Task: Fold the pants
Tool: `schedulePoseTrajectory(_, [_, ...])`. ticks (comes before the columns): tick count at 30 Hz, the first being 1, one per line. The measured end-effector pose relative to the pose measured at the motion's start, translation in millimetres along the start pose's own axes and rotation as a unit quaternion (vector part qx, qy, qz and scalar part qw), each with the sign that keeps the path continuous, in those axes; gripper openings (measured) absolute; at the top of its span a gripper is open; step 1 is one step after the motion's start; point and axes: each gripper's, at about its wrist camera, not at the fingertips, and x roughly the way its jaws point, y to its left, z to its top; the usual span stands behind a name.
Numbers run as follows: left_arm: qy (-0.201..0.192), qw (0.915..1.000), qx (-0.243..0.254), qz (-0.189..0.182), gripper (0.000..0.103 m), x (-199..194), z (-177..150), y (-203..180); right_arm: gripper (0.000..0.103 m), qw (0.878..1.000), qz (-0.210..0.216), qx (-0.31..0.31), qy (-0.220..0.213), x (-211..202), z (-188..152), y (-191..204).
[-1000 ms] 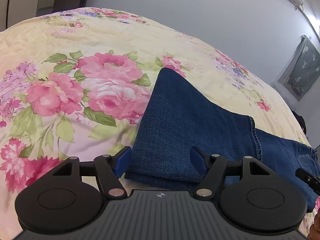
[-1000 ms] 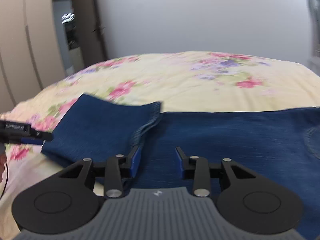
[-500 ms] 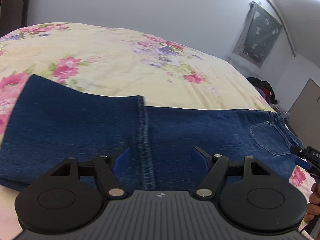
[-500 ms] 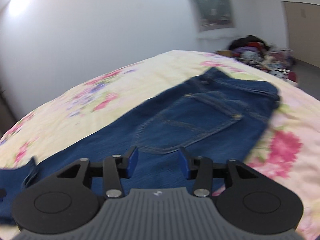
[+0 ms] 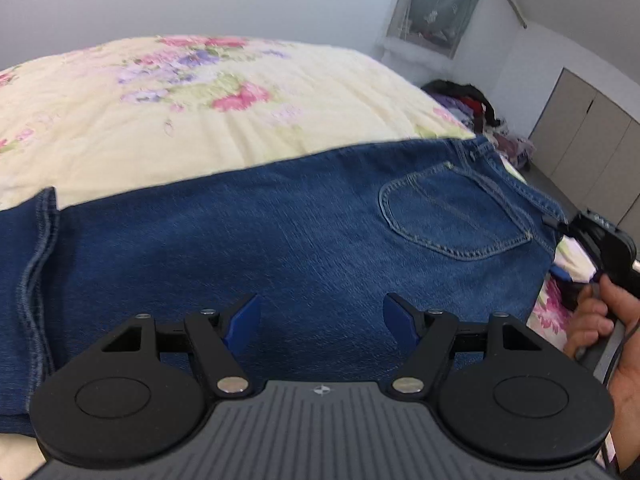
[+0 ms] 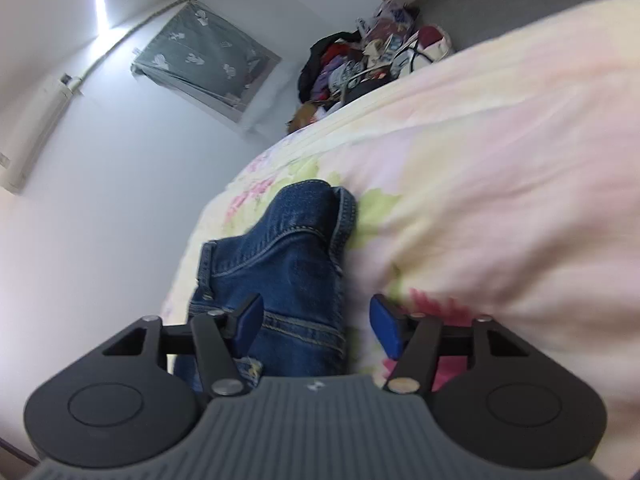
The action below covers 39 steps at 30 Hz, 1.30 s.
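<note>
Jeans: dark blue denim, pale stitching. Bedspread: cream, printed with pink, purple flowers, green leaves. Hand-held gripper pads: blue; bodies black. Wall hanging: grey, white motifs.

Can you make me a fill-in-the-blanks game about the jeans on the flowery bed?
1. The blue denim jeans lie on a cream bedspread printed with ____.
2. The stitched back pocket on the jeans is coloured ____.
3. The left hand-held gripper has its jaws ____, with nothing pinched.
4. The right hand-held gripper, jaws just opening, has pads coloured ____.

Missing words: flowers; blue; open; blue
</note>
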Motion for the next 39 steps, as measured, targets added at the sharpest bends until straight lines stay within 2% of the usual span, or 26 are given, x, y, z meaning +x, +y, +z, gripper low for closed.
schedulePoseTrajectory(2, [0.026,0.9995,-0.002,0.016,0.082,11,0,-3,0.055,1.000,0.019,0.009,0.007,13,3,-3])
schedulePoseTrajectory(6, [0.052,0.9985,-0.005,0.019,0.083,22,-4,-2,0.053,0.999,0.029,0.002,0.019,38,1,1])
schedulePoseTrajectory(9, [0.070,0.9973,-0.012,0.018,0.084,30,-5,2,0.038,0.999,0.035,-0.004,0.023,52,2,1])
schedulePoseTrajectory(11, [0.077,0.9965,-0.030,0.015,0.086,35,-4,7,0.022,0.999,0.040,0.002,0.026,54,4,-1])
schedulePoseTrajectory(13, [0.082,0.9957,-0.041,0.017,0.088,38,-3,8,0.015,0.998,0.054,0.020,0.028,52,8,-5])
schedulePoseTrajectory(15, [0.084,0.9953,-0.042,0.023,0.088,37,0,4,0.012,0.997,0.065,0.024,0.026,50,12,-1])
schedulePoseTrajectory(17, [0.074,0.9955,-0.058,0.016,0.084,29,2,8,0.009,0.998,0.067,-0.002,0.016,46,11,11])
schedulePoseTrajectory(18, [0.065,0.9952,-0.073,0.005,0.079,24,3,13,0.009,0.997,0.067,-0.023,0.010,44,11,19])
schedulePoseTrajectory(21, [0.040,0.9904,-0.130,-0.025,0.077,6,8,35,0.008,0.988,0.074,-0.133,-0.016,27,3,56])
schedulePoseTrajectory(22, [0.030,0.9884,-0.146,-0.029,0.077,-1,10,44,0.008,0.974,0.092,-0.203,-0.035,13,-7,82])
schedulePoseTrajectory(23, [0.022,0.9866,-0.158,-0.033,0.077,-7,11,51,0.008,0.974,0.092,-0.203,-0.035,13,-7,82])
schedulePoseTrajectory(24, [0.015,0.9852,-0.167,-0.036,0.077,-14,13,59,0.008,0.966,0.103,-0.234,-0.044,6,-13,95])
schedulePoseTrajectory(27, [-0.007,0.9830,-0.179,-0.039,0.077,-35,15,78,0.008,0.930,0.145,-0.331,-0.064,-17,-38,133])
schedulePoseTrajectory(32, [-0.040,0.9799,-0.193,-0.031,0.078,-70,5,105,0.008,0.848,0.206,-0.482,-0.076,-50,-98,184])
schedulePoseTrajectory(36, [-0.043,0.9749,-0.217,-0.024,0.079,-80,-5,122,0.007,0.790,0.256,-0.555,-0.045,-67,-149,204])
schedulePoseTrajectory(39, [-0.048,0.9679,-0.245,-0.029,0.079,-88,-10,135,0.007,0.733,0.280,-0.620,-0.016,-78,-196,208])
